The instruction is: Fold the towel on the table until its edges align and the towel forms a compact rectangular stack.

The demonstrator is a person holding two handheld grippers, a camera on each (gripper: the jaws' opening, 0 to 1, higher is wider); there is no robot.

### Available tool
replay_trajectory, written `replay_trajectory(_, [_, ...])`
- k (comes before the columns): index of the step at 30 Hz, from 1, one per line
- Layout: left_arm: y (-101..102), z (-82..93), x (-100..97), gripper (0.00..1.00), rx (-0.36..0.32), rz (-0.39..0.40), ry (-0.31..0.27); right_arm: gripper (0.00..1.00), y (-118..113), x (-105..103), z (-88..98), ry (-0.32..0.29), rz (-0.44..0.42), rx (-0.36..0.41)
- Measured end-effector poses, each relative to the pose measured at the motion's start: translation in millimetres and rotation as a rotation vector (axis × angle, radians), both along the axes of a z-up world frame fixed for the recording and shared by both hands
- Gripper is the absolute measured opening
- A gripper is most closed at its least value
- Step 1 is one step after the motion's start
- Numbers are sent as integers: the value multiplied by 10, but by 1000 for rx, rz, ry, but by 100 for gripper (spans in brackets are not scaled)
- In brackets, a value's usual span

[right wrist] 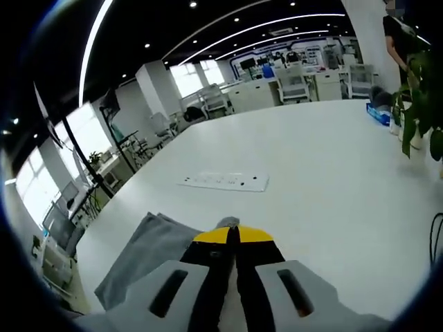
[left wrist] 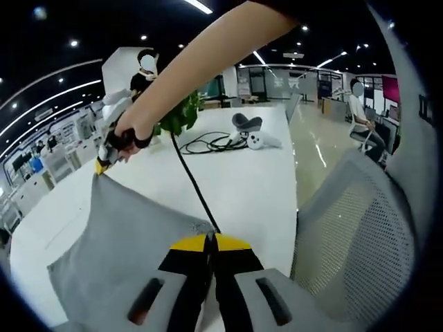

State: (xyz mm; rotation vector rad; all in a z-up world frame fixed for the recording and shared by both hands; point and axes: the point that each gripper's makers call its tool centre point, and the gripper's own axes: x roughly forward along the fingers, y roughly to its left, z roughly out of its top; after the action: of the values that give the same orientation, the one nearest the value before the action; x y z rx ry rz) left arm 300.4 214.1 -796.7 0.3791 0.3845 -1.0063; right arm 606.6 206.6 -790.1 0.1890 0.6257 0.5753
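Grey towel (left wrist: 131, 235) on white table (left wrist: 256, 187); right tool (left wrist: 104, 164) pinches its far corner, lifted. Left tool (left wrist: 210, 243) jaws closed on towel's near edge. Right view: right tool (right wrist: 232, 236) jaws closed, towel (right wrist: 149, 252) bunched beneath

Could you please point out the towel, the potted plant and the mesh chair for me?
towel (left wrist: 114, 238): left gripper view, middle of its grey cloth.
potted plant (left wrist: 181, 116): left gripper view, its leaves.
mesh chair (left wrist: 353, 228): left gripper view, its backrest.

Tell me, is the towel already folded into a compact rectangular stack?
No. In the left gripper view the grey towel is stretched out over the white table, its far corner pinched by the right gripper.
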Motion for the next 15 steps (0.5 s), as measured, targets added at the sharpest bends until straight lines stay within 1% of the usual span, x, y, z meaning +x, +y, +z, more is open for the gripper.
replay_trajectory(4, [82, 36, -14, 2, -27, 35, 8, 0, 49, -25, 78, -7, 0, 0])
replay_trajectory(9, [145, 50, -42, 2, -15, 43, -8, 0, 128, -51, 136, -16, 9, -15])
replay_trajectory(15, [249, 156, -54, 2, -31, 63, -30, 0, 206, -37, 197, -22, 11, -20])
